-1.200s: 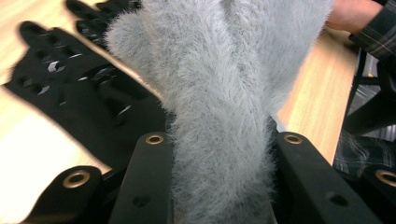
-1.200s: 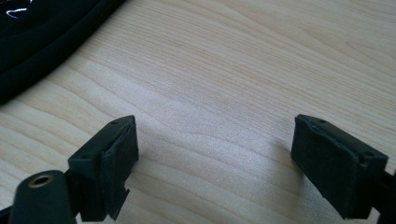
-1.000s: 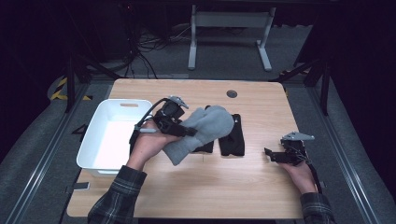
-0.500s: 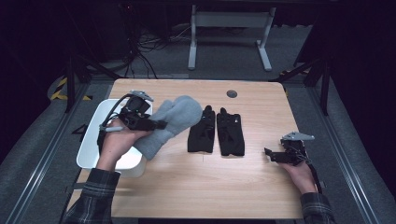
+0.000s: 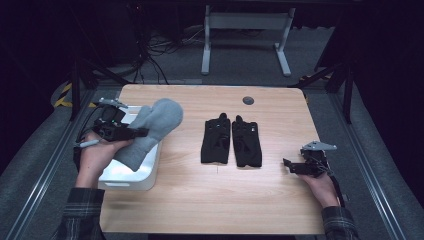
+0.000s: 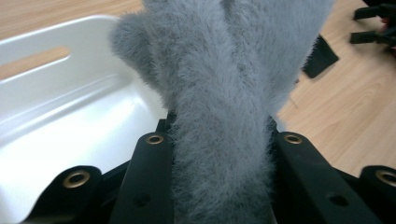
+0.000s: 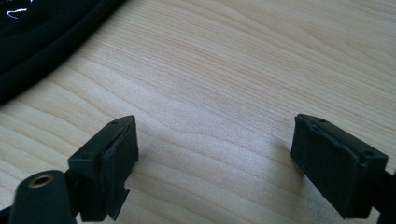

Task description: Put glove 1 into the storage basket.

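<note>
Over the white bin (image 5: 131,175) at the table's left edge, the left gripper (image 5: 131,133) clamps a grey mitten (image 5: 152,127), while the right gripper (image 5: 291,165) rests wide apart near the right edge.

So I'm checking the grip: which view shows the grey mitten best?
The high view: the whole grey mitten hangs from the left gripper over the white bin. The left gripper view shows only fuzzy fabric clamped between its jaws.

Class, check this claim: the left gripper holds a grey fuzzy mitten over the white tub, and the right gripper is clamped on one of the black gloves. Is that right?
Not quite. The right gripper holds nothing: the right gripper view shows its jaws apart over bare table. The black gloves lie apart from it. The left gripper does hold the grey mitten over the white tub.
</note>
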A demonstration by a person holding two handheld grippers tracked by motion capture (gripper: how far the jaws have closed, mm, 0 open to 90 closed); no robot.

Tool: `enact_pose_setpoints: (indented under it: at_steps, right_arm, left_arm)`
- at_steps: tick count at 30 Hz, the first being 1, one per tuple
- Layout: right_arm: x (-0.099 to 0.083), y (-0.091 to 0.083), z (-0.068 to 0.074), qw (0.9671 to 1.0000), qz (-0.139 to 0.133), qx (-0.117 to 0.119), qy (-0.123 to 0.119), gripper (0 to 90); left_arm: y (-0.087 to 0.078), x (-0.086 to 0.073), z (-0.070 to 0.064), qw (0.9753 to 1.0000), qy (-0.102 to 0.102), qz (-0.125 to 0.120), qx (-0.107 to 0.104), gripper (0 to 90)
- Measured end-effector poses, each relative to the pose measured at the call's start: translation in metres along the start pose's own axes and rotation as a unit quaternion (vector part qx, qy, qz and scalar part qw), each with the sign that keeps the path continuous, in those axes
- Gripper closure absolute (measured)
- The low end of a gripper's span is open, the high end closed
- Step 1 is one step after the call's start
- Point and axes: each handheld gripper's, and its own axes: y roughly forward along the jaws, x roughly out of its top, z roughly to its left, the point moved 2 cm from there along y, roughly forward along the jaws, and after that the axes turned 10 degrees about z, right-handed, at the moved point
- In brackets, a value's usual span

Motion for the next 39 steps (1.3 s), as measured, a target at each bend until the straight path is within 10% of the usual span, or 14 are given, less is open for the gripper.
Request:
enact_pose_setpoints:
  at_steps: [15, 28, 39]
  right_arm:
    - [0.0, 0.0, 0.0, 1.0, 0.0, 0.0, 0.0, 15.4]
    - [0.0, 0.0, 0.0, 1.0, 0.0, 0.0, 0.0, 15.5]
    - [0.0, 0.0, 0.0, 1.0, 0.0, 0.0, 0.0, 15.5]
  left_arm:
    - [0.022, -0.032, 0.051, 0.9959, -0.085, 0.026, 0.016, 69.9]
    - [0.064, -0.04, 0.071, 0.9864, -0.134, 0.084, 0.046, 66.3]
    - [0.06, -0.039, 0.071, 0.9836, -0.121, 0.084, 0.104, 33.0]
